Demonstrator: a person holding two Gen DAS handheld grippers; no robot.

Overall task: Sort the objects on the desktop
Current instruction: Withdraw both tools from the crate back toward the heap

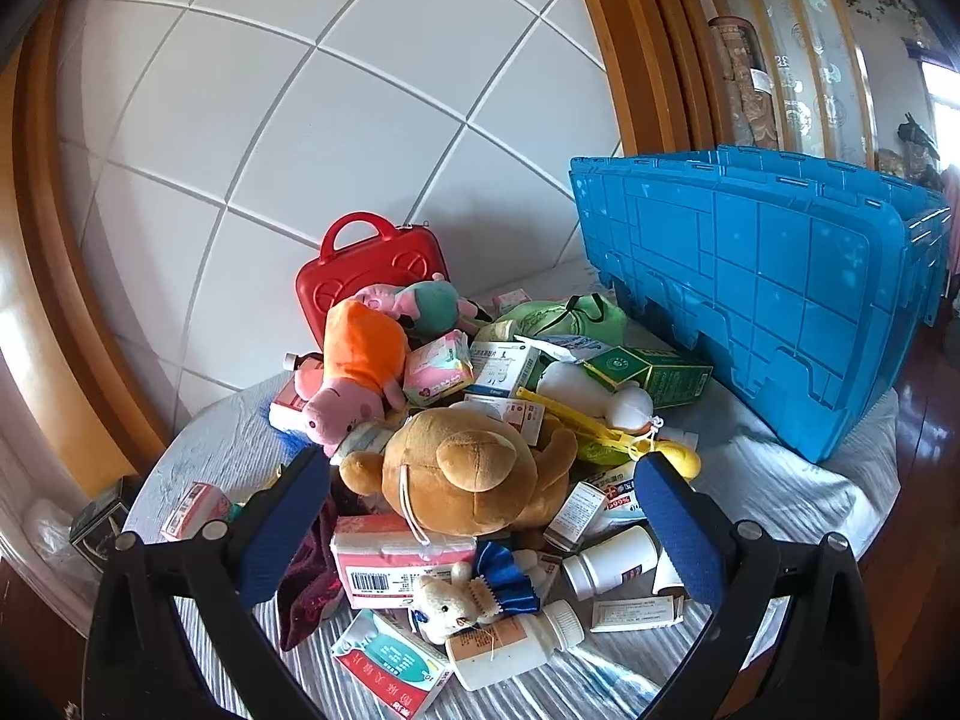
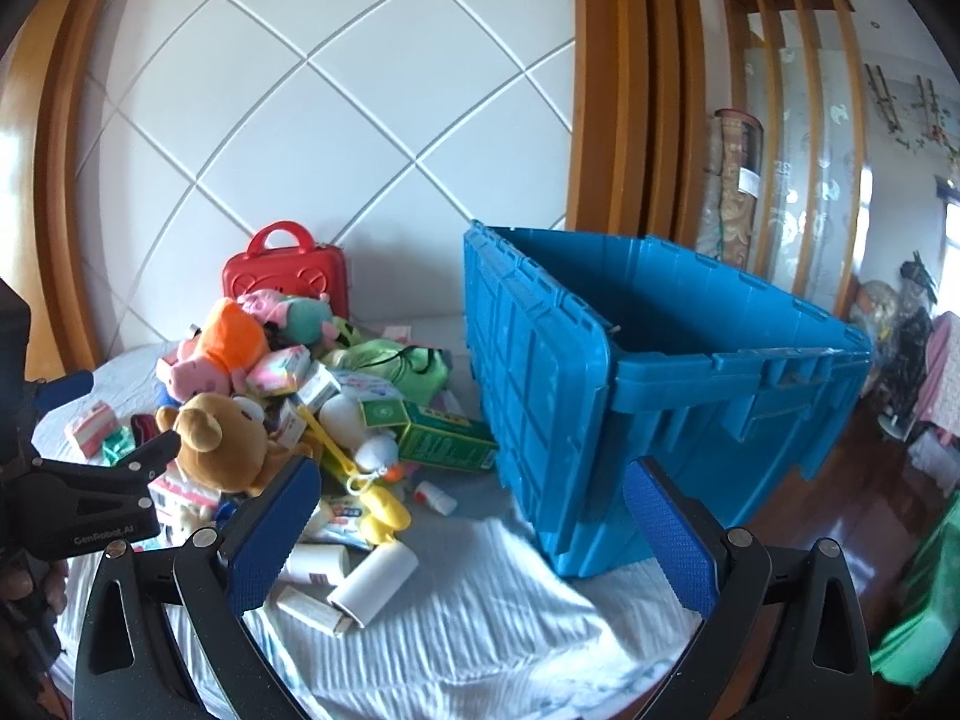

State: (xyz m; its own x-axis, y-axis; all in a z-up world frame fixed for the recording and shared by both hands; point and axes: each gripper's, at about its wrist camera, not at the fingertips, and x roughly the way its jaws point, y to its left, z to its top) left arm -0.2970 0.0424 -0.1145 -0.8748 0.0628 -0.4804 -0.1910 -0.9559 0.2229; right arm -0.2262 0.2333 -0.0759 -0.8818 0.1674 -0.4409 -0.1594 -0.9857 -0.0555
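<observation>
Left wrist view: left gripper (image 1: 480, 534), gaping wide, is framing frame-centre brown plush bear (image 1: 474, 468), soft, light, graspable mid-body.

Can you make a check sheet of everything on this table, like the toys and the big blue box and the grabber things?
Surface: table under a pale ribbed cloth.
Job's things: brown bear on top of the pile; pig in orange behind it; white bottles and medicine boxes in front; blue crate open, to the right.
Clutter: red case leaning at the wall; green bag.
Grippers: left gripper jaws open, above the bear, holding nothing; right gripper jaws open, holding nothing.
Cables: nothing seen.
Surroundings: white tiled wall, wooden frame, wood floor.
</observation>
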